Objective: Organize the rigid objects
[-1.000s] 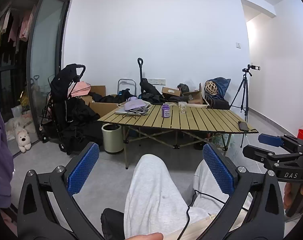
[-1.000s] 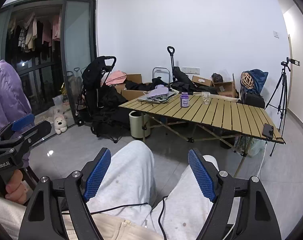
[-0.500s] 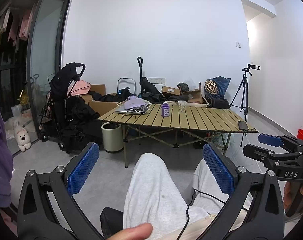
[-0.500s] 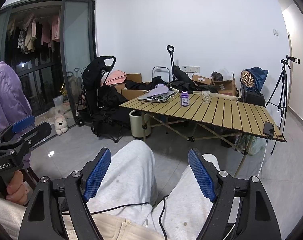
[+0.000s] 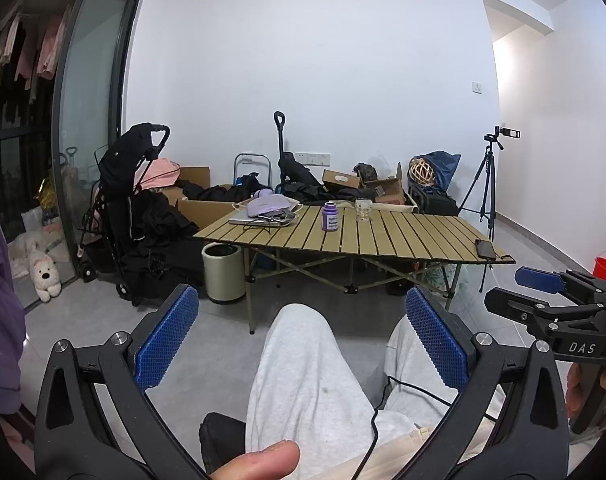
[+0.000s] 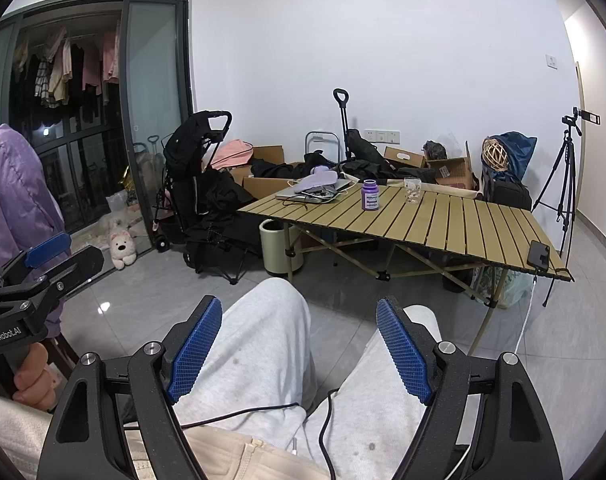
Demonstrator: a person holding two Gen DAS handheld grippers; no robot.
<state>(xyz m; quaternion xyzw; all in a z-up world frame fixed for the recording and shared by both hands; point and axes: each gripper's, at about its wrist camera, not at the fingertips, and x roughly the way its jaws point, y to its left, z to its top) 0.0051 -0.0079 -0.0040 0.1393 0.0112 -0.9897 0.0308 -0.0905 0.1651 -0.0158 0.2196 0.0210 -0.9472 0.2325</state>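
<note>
Jaws, left: the left gripper (image 5: 301,336) is spread wide with nothing between its blue ribbed pads (image 5: 165,338), held low above the seated person's grey-trousered knees (image 5: 303,364).
Jaws, right: the right gripper (image 6: 299,346) is likewise released and empty, its blue pads (image 6: 401,352) parted over the same knees; a black cable (image 6: 327,420) runs across the lap beneath it.
Gripper positions: each gripper appears at the edge of the other's view, side by side, both well apart from the table.
Table: a slatted tan folding table (image 6: 455,224) on crossed metal legs stands across the grey tiled floor, ahead of the person.
Purple jar: a small purple plastic jar with a white label (image 6: 370,195) stands upright near the middle of the table's far half.
Glass: a short clear drinking glass (image 6: 413,190) stands just to the right of the jar, not touching it.
Laptop pile: a silver laptop with a lilac cloth item and cables on top (image 6: 315,188) lies at the table's far left corner.
Phone: a black phone (image 6: 539,252) lies flat at the near right corner, a white cable hanging below it.
Surroundings: a black stroller (image 5: 127,200), a pale cylindrical bin (image 5: 223,272) beside the table leg, cardboard boxes (image 5: 205,208) along the wall, a black tripod (image 5: 487,184) at the right, and a white plush dog (image 5: 43,276) on the floor by the glass door.
</note>
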